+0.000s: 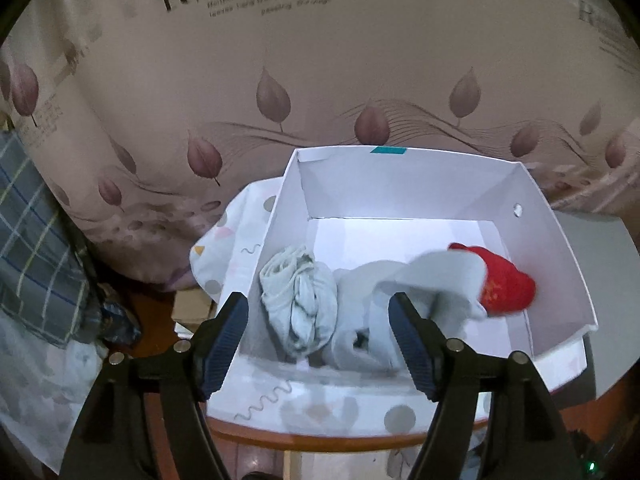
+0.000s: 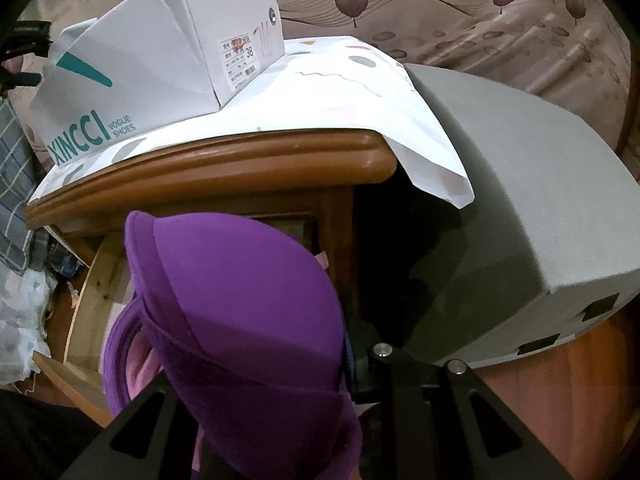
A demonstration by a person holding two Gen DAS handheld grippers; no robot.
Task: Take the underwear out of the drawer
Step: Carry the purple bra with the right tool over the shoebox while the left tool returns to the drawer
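In the left wrist view my left gripper (image 1: 318, 316) is open and empty, hovering just above the near side of a white shoebox (image 1: 412, 184). Inside the box lie a bunched pale grey garment (image 1: 298, 300), a flatter grey garment (image 1: 424, 276) and a red one (image 1: 506, 282). In the right wrist view my right gripper is shut on a purple bra (image 2: 248, 320), which covers its fingertips. The bra hangs over the open wooden drawer (image 2: 86, 300) below the nightstand top (image 2: 224, 168). The same shoebox (image 2: 160, 52) stands on the nightstand.
A patterned white cloth (image 2: 360, 96) covers the nightstand top. A grey padded block (image 2: 520, 208) stands to the right of the nightstand. A leaf-print curtain (image 1: 320, 60) hangs behind. Plaid fabric (image 1: 36, 248) lies at the left.
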